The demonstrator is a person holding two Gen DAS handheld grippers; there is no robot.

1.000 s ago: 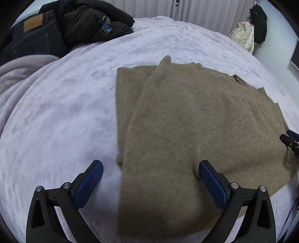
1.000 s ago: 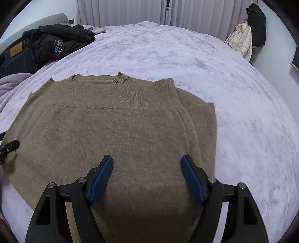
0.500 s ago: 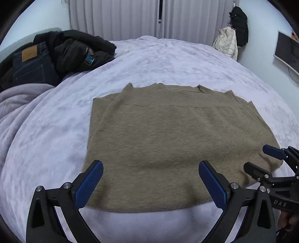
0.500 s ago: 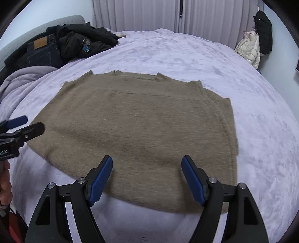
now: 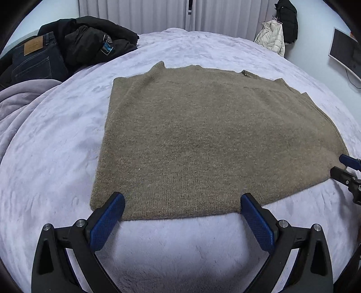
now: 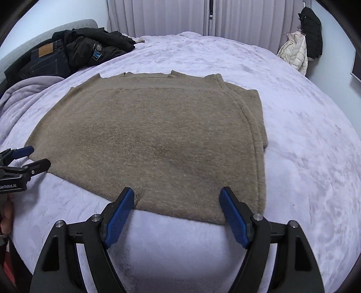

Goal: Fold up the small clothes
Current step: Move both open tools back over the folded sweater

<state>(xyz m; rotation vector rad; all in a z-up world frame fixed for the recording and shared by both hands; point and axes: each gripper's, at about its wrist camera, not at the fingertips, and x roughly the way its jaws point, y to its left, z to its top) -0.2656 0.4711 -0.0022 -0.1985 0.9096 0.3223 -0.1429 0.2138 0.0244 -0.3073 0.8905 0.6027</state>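
One tan knit sweater (image 5: 209, 144) lies at the centre of my left wrist view, on one bed (image 5: 56, 157) under a lilac cover. I count two claws: my left claw (image 5: 182, 216) at the bottom of that frame and my right claw (image 6: 178, 209) at the bottom of the other, each with two blue pads. At upper left sit one pair of jeans (image 5: 33, 58) and one black jacket (image 5: 90, 42). At upper right hang two coats: one white (image 5: 271, 38), one black (image 5: 287, 20). One screen (image 5: 344, 53) hangs at the right edge.
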